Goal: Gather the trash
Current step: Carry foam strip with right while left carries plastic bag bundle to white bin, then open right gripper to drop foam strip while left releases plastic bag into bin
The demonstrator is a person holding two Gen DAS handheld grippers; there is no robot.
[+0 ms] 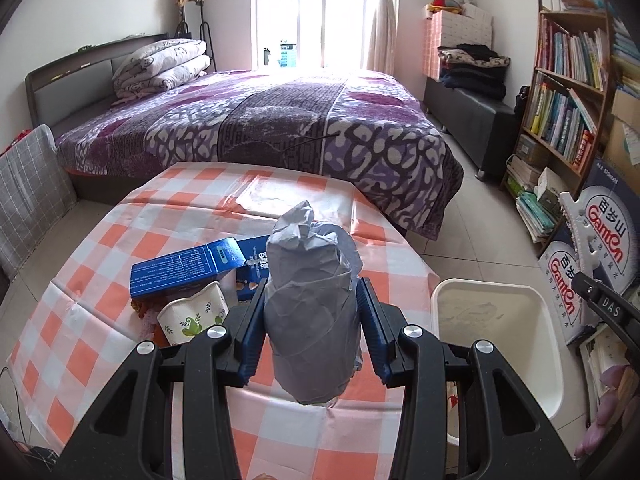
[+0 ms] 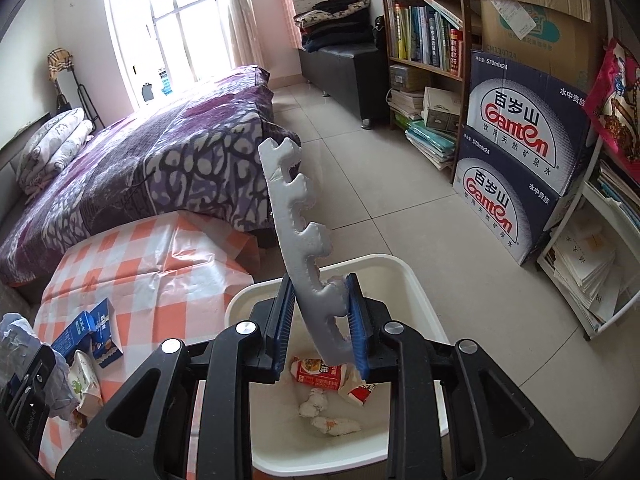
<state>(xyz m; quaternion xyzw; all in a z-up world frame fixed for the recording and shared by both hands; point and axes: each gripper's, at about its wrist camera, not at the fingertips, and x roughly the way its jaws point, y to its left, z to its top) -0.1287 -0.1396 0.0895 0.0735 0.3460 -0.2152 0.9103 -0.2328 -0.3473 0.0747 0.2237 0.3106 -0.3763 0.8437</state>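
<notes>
Item one: the right gripper (image 2: 320, 328), jaws partly apart, has the notched foam strip (image 2: 298, 236) between its pads above the white bin (image 2: 416, 276), the strip leaning toward 11 o'clock; its long top could tip outside the rim and land on the floor. Item two: the left gripper (image 1: 314, 320) clamps a crumpled paper wad (image 1: 312, 300) over the checked table (image 1: 100, 280), the bin at 3 o'clock; a crossing could crowd the right gripper there.
</notes>
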